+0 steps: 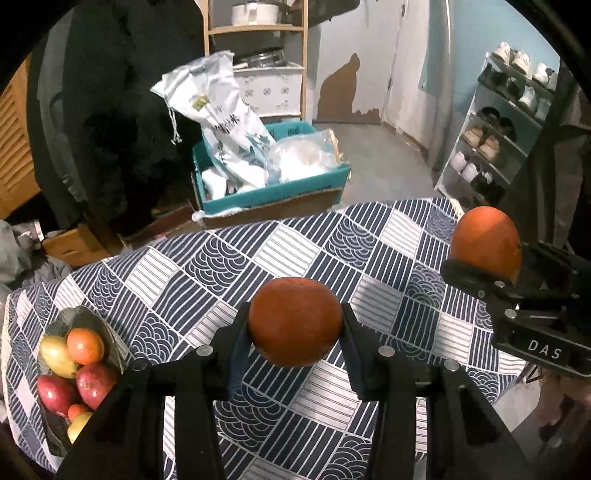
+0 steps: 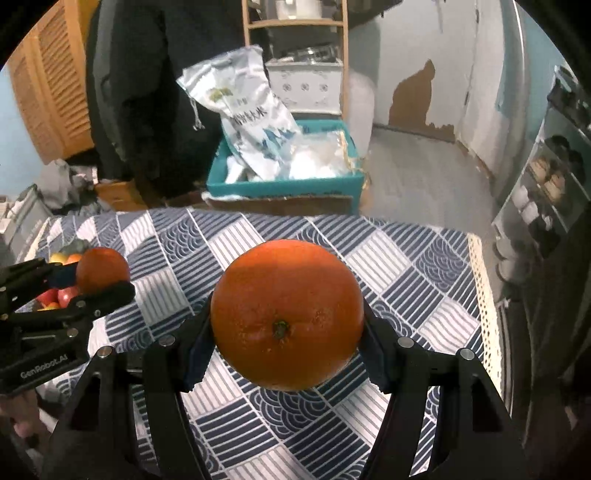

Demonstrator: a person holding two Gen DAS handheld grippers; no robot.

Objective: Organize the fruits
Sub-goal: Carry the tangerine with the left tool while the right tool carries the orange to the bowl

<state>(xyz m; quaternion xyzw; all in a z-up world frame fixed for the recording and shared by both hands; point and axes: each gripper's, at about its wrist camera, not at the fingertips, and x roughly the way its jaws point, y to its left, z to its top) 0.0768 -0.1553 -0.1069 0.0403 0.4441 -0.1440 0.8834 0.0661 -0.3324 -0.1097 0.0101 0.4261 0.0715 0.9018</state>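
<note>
My left gripper (image 1: 294, 325) is shut on a small orange (image 1: 295, 320), held above the patterned tablecloth (image 1: 207, 273). My right gripper (image 2: 288, 325) is shut on a larger orange (image 2: 287, 314), its stem end facing the camera. The left wrist view shows the right gripper (image 1: 480, 258) with that larger orange (image 1: 484, 242) at the right edge. In the right wrist view the left gripper (image 2: 99, 280) and its small orange (image 2: 102, 269) appear at the left. A grey bowl (image 1: 86, 318) at the table's left holds several fruits: red, yellow and orange ones (image 1: 85, 345).
Beyond the table's far edge a teal box (image 1: 273, 192) on the floor holds white bags. A dark coat (image 1: 110, 110) hangs at the left, a wooden shelf (image 1: 258, 29) stands behind, and a shoe rack (image 1: 502, 129) is at the right. The table's right edge (image 2: 480, 295) has a lace trim.
</note>
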